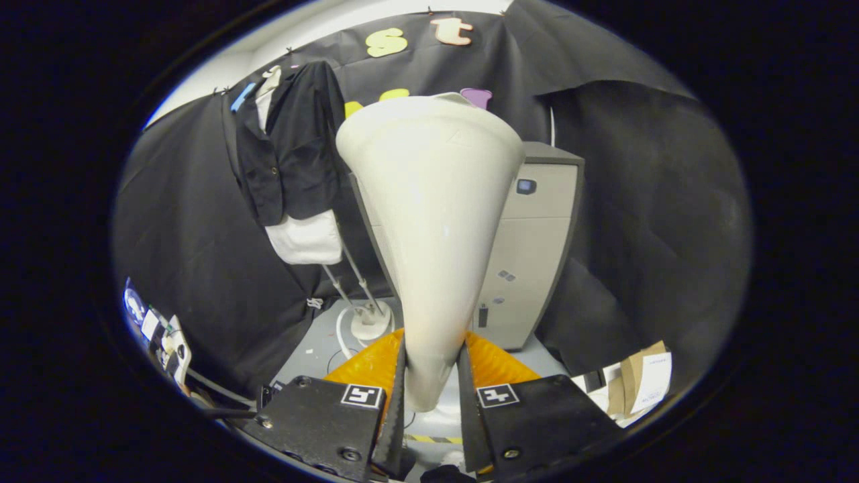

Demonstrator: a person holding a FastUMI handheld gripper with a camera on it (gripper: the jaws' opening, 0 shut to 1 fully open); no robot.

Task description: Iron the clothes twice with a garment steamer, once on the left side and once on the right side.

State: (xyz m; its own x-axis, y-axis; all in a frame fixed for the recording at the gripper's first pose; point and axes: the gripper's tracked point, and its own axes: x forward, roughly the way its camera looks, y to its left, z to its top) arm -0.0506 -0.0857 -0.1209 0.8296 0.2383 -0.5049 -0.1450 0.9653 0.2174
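Jaws: the gripper [431, 386] has its 2 fingers [396, 396] clamped on the narrow lower end of the garment steamer, 1 finger pressing on each side.
Garment steamer [433, 221]: a white cone-shaped head held upright between the fingers, widening as it rises ahead of them, its broad top facing away toward the booth wall.
Clothes [292, 151]: a dark jacket over a white shirt, hanging on a slanted stand [356, 282], beyond the fingers and to the left of the steamer head, apart from it.
Stand base [370, 322]: a white round foot on the floor, just left of the steamer's narrow end, with a white cord [341, 335] curling beside it.
Cabinet [530, 255]: a grey upright unit behind the steamer, to its right.
Boxes [637, 382]: cardboard, on the floor at far right.
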